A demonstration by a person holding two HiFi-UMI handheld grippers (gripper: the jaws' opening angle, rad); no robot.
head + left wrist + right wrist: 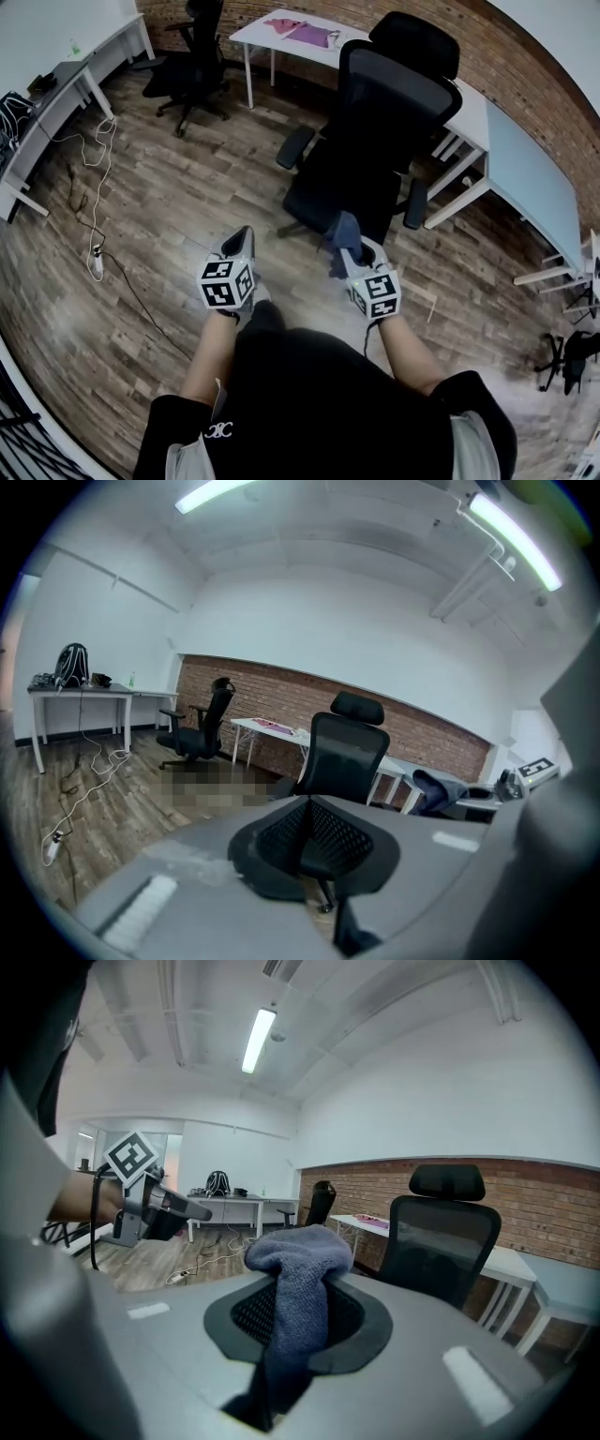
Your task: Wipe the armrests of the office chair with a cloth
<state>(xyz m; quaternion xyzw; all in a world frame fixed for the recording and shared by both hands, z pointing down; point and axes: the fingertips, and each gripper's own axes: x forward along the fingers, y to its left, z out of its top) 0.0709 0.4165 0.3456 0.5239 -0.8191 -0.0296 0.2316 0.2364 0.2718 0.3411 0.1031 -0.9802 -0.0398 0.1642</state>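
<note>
**Operator:** Where does the office chair [375, 122] lie from us?

**Checker:** It is straight ahead on the wooden floor [178, 206]. Its back is toward the white table [483, 117] along the brick wall and its seat is toward us. Neither hand-held gripper touches it.

**Operator:** Which armrest do we address first, and with which hand?

**Checker:** We judge it to be the armrest on our right [415, 203]. It lies ahead and slightly to the right of the right hand-held gripper [354, 255], near it but apart. The other armrest [294, 147] lies farther off, beyond the left hand-held gripper [246, 232] and well apart from it.

**Operator:** How does the long axis of the near armrest run?

**Checker:** It runs roughly away from us, from the front of the chair to its back. We expect the wiping stroke to follow that line.

**Operator:** What is the state of the right hand-held gripper?

**Checker:** It is clenched on the cloth [298, 1269]. The blue-grey cloth sits between its jaws, with a bunched fold rising above them and the rest trailing down behind.

**Operator:** And the left?

**Checker:** Its jaws are together with nothing between them. It points toward the chair and touches nothing.

**Operator:** How far along is the task?

**Checker:** In our judgement, wiping has not begun. We must first carry the cloth forward onto the armrest pad.
</note>
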